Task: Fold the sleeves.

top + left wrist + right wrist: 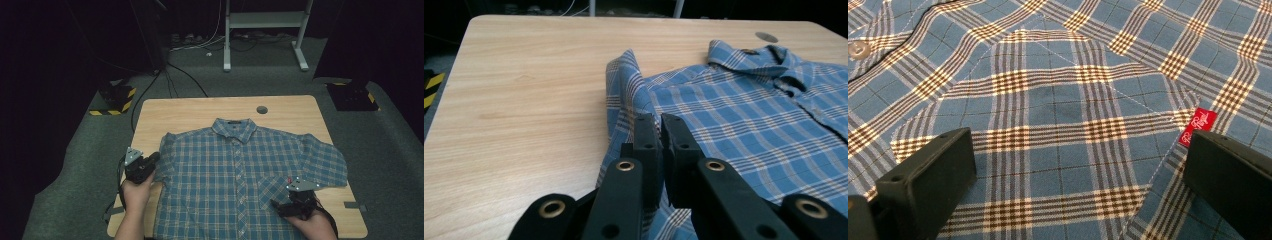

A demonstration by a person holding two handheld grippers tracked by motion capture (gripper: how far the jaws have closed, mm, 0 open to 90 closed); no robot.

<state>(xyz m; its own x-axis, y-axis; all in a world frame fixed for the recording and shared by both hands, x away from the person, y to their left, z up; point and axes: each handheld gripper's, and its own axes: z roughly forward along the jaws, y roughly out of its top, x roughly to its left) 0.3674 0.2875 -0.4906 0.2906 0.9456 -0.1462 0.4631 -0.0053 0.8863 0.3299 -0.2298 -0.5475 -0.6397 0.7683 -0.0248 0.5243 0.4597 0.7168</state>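
Right gripper (276, 205) hovers fingers wide apart over the chest pocket (1048, 130) of the plaid shirt (240, 175) lying flat on the surface (190, 112), left gripper (154, 159) pinching the sleeve edge (624, 95), so folding's barely started I'd say.

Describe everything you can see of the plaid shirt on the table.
The plaid shirt is blue with white and brown checks, looks like woven cotton, and lies face up, buttoned, collar away from the person, on the wooden table. It has a chest pocket with a small red label. The left gripper is shut on its sleeve edge, which is folded up. The right gripper hovers open over the pocket.
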